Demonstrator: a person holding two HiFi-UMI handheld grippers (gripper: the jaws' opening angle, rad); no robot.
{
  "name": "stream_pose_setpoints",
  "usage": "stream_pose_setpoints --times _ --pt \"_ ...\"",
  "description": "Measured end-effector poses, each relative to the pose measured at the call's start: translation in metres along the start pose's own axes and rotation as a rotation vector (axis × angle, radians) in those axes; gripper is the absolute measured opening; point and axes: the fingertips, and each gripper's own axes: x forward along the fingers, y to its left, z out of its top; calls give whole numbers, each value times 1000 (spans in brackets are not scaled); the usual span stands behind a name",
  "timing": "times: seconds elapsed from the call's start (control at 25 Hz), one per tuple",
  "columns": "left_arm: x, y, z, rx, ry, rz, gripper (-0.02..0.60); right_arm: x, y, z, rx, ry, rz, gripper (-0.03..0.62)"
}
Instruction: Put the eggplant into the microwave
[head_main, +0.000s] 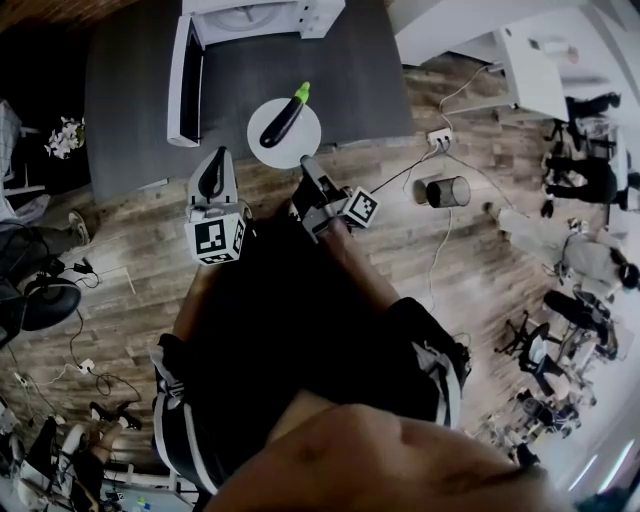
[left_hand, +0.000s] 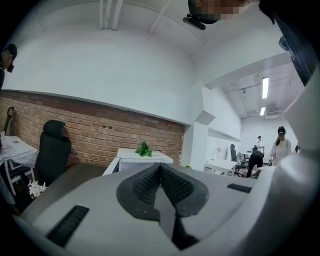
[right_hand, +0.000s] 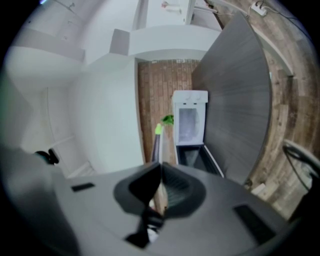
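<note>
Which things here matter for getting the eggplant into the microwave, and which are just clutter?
Job: eggplant, lying on the plate; right gripper, shut on the plate's rim; microwave, door open.
Lying about: flowers, power strip, small bin, office chair.

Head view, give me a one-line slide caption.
Eggplant on a white plate before the open microwave; right claw grips the plate's rim, left claw shut, empty.
</note>
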Motion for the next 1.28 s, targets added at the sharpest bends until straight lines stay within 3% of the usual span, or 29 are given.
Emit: stream_pose_setpoints --times 0.56,1.04,1.28 --pt "-5 29 10 2 -10 -92 37 38 -8 -27 19 -80 11 37" --pt "9 48 13 -32 -11 -61 37 80 -12 -19 30 -63 14 37" --pt "36 53 10 -37 -6 -38 37 102 -19 3 16 -30 11 37"
